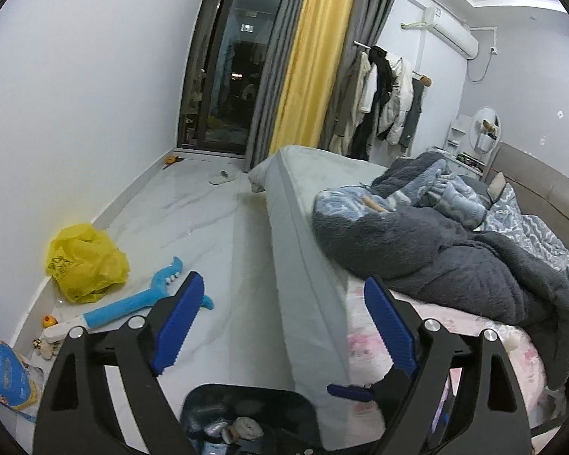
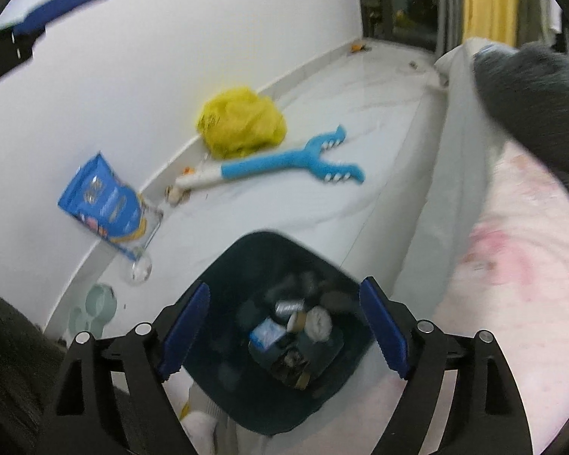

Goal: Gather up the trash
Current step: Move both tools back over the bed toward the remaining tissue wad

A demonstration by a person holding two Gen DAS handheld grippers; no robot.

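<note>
Down on the pale floor, wedged against the side of the bed: dark trash bin [image 2: 284, 341], open-topped, directly under the right gripper [image 2: 284, 326]. Inside, jumbled: crumpled white wad [image 2: 318, 322], small blue-and-white carton [image 2: 266, 335], silvery wrapper [image 2: 289, 306], darker scraps too blurred to name. Right tongs spread wide above the bin mouth, nothing between the blue pads [image 2: 187, 326]. Same bin [image 1: 246, 417] seen at the bottom edge of the left wrist view, below the left gripper [image 1: 284, 322]; left tongs likewise parted, holding nothing, aimed along the bed edge toward the far window.

Further out on the floor, along the white wall: yellow plastic bag [image 2: 242, 121], crumpled, up against the baseboard; just beside it a blue forked toy [image 2: 284, 163] with a white handle, lying flat; small bits at the handle end, too small to identify. Nearer, leaning on the wall, blue printed packet [image 2: 102, 201], with a clear glass [image 2: 140, 269] close by.

On the right: bed [image 1: 307, 250] with pink-patterned sheet [image 2: 512, 284] and heaped grey blanket [image 1: 455, 250]. Beyond: white slipper [image 1: 223, 177] on the floor, yellow curtain [image 1: 315, 57] flanked by grey, dark glass door [image 1: 227, 57], coats on a rail [image 1: 379, 94], wall air conditioner [image 1: 451, 34]
</note>
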